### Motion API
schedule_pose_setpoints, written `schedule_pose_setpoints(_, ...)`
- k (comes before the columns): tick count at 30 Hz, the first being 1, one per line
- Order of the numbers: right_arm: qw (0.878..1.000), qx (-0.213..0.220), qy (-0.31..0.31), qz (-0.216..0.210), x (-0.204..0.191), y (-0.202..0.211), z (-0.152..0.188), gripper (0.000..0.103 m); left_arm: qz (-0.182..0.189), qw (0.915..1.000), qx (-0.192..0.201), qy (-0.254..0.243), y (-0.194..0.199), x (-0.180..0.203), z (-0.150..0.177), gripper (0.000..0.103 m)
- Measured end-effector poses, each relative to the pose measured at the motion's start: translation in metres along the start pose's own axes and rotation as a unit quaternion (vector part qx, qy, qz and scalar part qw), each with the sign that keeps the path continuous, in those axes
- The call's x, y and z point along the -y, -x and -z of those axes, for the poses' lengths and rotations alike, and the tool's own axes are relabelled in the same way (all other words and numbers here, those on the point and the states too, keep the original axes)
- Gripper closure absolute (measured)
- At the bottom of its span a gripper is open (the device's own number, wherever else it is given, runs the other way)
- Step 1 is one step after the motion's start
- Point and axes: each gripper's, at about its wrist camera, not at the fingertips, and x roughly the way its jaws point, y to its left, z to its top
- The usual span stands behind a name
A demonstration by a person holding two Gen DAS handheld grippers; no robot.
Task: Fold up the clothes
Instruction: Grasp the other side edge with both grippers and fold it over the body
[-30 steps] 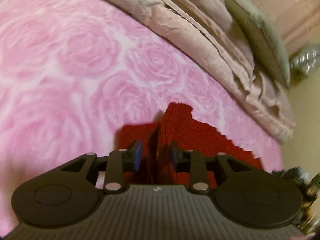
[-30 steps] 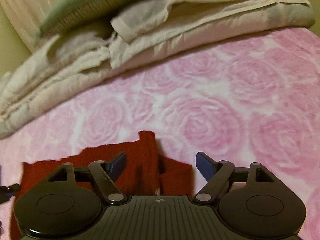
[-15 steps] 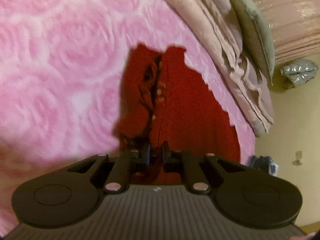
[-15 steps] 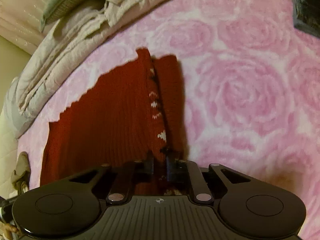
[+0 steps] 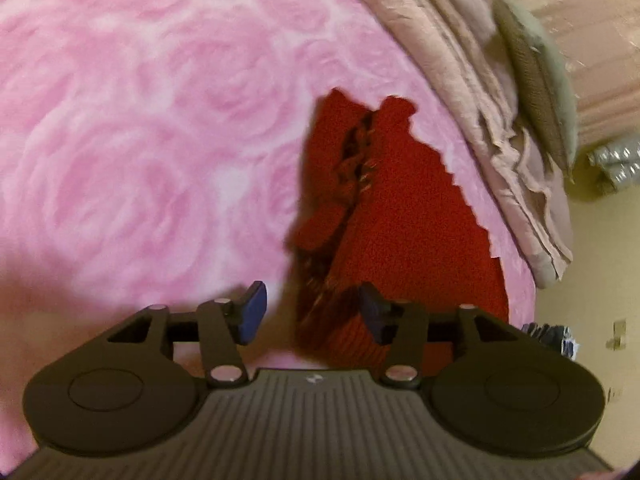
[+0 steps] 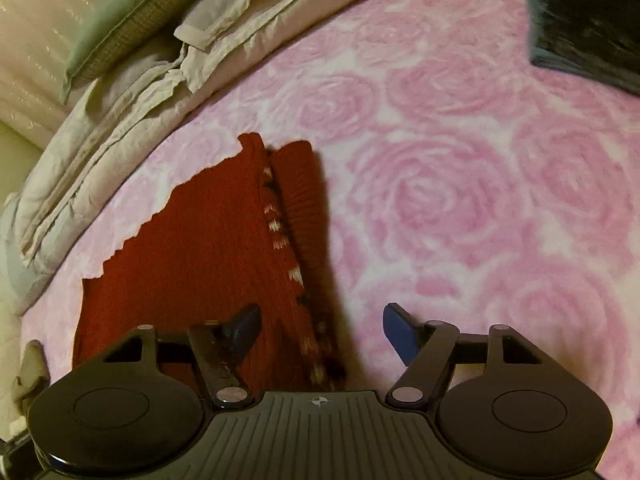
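My left gripper (image 5: pixel 310 310) and right gripper (image 6: pixel 322 330) have just been opening, jaws now apart and gripping nothing, releasing the red sweater (image 6: pixel 192 248) lying lower centre on the pink blanket (image 6: pixel 460 200); next I judge a fresh edge needs pinching.

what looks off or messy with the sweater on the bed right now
The red sweater is only part folded: along its edge a narrow folded-over strip lies bunched and uneven, with the patterned inside showing in the gap. Its far edge looks jagged. Nothing looks torn or spilled on the pink rose blanket.
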Motion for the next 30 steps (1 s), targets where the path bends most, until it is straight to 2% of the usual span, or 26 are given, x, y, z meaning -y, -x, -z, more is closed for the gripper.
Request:
schedule_pose_setpoints(1,1.000,-0.004,-0.009,-0.003,0.003,0.002,0.005,0.033,0.003,0.9999,-0.003,0.010,0.000,-0.003,0.004,0.058)
schedule_pose_setpoints(3,0.999,-0.014,-0.027,-0.011,0.008,0.002,0.015,0.033,0.011,0.9995,-0.008,0.028,0.000,-0.009,0.011,0.069)
schedule_pose_setpoints(4,0.999,-0.019,-0.034,-0.020,0.010,-0.003,0.018,0.052,0.022,0.9994,-0.013,0.023,-0.005,-0.007,0.011,0.093)
schedule_pose_setpoints(5,0.998,-0.024,-0.041,-0.029,0.011,-0.007,0.021,0.074,0.017,0.9997,-0.017,0.008,-0.009,-0.003,0.011,0.093)
schedule_pose_setpoints(6,0.998,-0.030,-0.048,-0.037,0.013,-0.011,0.024,0.087,-0.001,0.9998,-0.014,-0.013,-0.010,0.001,0.010,0.093)
schedule_pose_setpoints(9,0.997,-0.028,-0.067,-0.014,0.017,-0.014,0.023,0.087,-0.025,0.9988,-0.020,-0.036,-0.007,0.001,0.006,0.090)
schedule_pose_setpoints(10,0.997,-0.034,-0.063,-0.011,0.015,-0.012,0.022,0.084,-0.035,0.9980,-0.025,-0.045,-0.004,0.003,0.004,0.087)
schedule_pose_setpoints(11,0.998,-0.039,-0.058,-0.007,0.012,-0.010,0.021,0.077,-0.051,0.9960,-0.028,-0.067,-0.001,0.009,0.001,0.079)
schedule_pose_setpoints(12,0.998,-0.037,-0.042,0.012,0.007,-0.005,0.018,0.049,-0.066,0.9934,-0.029,-0.089,0.003,0.016,-0.003,0.076)
schedule_pose_setpoints(13,0.999,-0.034,-0.026,0.030,0.002,0.000,0.015,0.033,-0.080,0.9902,-0.029,-0.111,0.007,0.023,-0.007,0.075)
schedule_pose_setpoints(14,0.999,-0.010,0.000,0.046,-0.005,0.009,0.012,0.033,-0.083,0.9878,-0.026,-0.129,0.012,0.030,-0.012,0.075)
schedule_pose_setpoints(17,0.998,0.019,0.039,0.050,-0.019,0.017,-0.005,0.033,-0.066,0.9855,-0.002,-0.156,0.013,0.049,-0.031,0.075)
schedule_pose_setpoints(20,0.997,0.040,0.062,0.030,-0.030,0.003,-0.027,0.033,-0.044,0.9840,0.023,-0.171,-0.010,0.067,-0.050,0.073)
schedule_pose_setpoints(23,0.996,0.052,0.074,0.020,-0.036,-0.023,-0.042,0.034,-0.056,0.9813,0.028,-0.182,-0.045,0.078,-0.065,0.076)
schedule_pose_setpoints(24,0.995,0.055,0.078,0.017,-0.038,-0.032,-0.047,0.044,-0.061,0.9810,0.026,-0.183,-0.055,0.079,-0.068,0.077)
schedule_pose_setpoints(25,0.995,0.057,0.081,0.014,-0.040,-0.042,-0.051,0.062,-0.060,0.9807,0.020,-0.185,-0.061,0.077,-0.070,0.092)
schedule_pose_setpoints(26,0.995,0.050,0.085,0.015,-0.040,-0.050,-0.053,0.070,-0.060,0.9803,0.016,-0.187,-0.067,0.075,-0.071,0.097)
schedule_pose_setpoints(27,0.995,0.043,0.089,0.015,-0.040,-0.059,-0.056,0.091,-0.067,0.9781,0.021,-0.196,-0.067,0.073,-0.070,0.097)
schedule_pose_setpoints(29,0.994,0.037,0.099,0.028,-0.039,-0.070,-0.058,0.095,-0.082,0.9733,0.030,-0.212,-0.067,0.069,-0.069,0.097)
schedule_pose_setpoints(30,0.993,0.038,0.104,0.039,-0.037,-0.072,-0.058,0.095,-0.084,0.9737,0.033,-0.209,-0.065,0.065,-0.069,0.097)
